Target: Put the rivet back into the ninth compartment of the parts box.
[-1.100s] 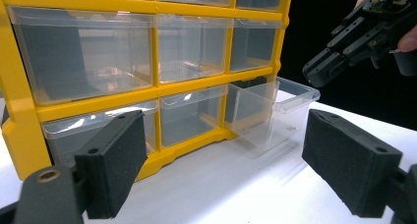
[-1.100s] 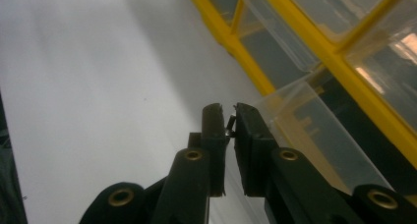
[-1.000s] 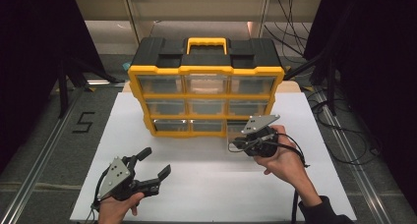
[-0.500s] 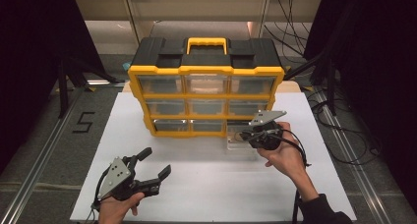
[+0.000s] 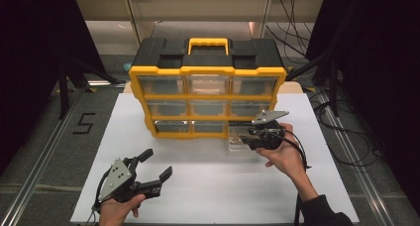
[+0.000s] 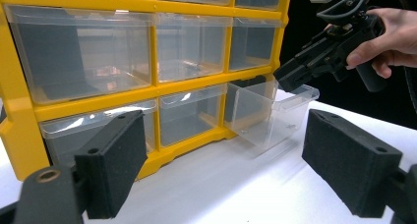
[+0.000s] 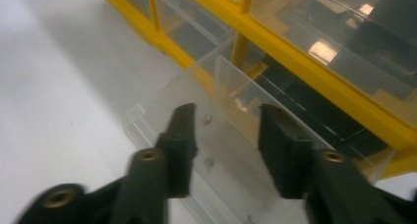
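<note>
- At the bottom-right corner of the cabinet, the clear drawer [image 5: 241, 139] stands pulled partway out of its slot, its front end over the white table [image 5: 213, 186].
- The drawer's transparent walls and floor show in the right gripper view [image 7: 196, 111]; small specks lie on its floor, too small to identify.
- The right gripper [image 5: 247, 135], held in the person's right hand [image 5: 282, 154], sits over the drawer's front; its jaws are spread apart, one on either side of the drawer's interior, and contact with the plastic cannot be judged.
- In the left gripper view the right gripper [image 6: 290, 79] tips down onto the drawer's [image 6: 265, 111] front rim.
- The yellow-and-black cabinet [image 5: 208, 70] holds three rows of clear drawers; the others are closed.
- The left gripper [image 5: 157, 165] rests low near the table's front-left edge, well apart from the cabinet, jaws spread wide and holding nothing.
</note>
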Demonstrator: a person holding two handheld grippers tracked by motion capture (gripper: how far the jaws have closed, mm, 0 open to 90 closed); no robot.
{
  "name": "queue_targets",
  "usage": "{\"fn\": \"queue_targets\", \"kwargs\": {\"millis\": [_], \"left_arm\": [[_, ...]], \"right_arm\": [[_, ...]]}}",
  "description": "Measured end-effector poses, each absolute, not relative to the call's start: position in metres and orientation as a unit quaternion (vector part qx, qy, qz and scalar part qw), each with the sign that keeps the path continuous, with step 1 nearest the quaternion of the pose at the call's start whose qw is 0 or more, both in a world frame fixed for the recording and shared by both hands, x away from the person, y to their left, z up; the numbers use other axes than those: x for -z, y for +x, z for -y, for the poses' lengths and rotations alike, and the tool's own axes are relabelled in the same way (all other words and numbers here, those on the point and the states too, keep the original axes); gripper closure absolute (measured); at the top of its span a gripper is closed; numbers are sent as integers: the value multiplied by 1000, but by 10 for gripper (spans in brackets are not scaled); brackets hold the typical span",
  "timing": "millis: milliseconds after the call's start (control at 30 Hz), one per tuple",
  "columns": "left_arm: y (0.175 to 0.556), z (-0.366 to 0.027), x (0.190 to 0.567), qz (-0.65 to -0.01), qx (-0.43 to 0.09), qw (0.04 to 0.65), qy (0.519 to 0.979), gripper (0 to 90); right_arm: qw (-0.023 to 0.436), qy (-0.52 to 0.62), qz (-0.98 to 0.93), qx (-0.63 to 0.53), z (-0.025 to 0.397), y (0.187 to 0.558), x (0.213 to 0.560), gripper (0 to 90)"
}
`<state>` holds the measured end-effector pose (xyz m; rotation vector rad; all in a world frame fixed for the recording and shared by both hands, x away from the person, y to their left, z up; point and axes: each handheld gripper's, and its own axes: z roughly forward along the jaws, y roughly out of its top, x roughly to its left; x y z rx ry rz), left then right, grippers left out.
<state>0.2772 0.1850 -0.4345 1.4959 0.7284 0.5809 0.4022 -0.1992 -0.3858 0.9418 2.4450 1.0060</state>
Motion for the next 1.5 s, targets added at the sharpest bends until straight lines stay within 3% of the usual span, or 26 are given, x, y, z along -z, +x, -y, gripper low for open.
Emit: {"fn": "queue_targets", "kwargs": {"millis": [100,433,1500], "left_arm": [[277,-185,434,-318,-255,636,655,162],[277,-185,435,-317,-254,635,657,162],[277,-184,436,-312,-248,633,664,161]], "right_arm": [[170,342,-850,-364,202,402,385,443],[175,322,-836,-408,200,385,375,336],[168,306,-779,-522,198,336,387,233]]}}
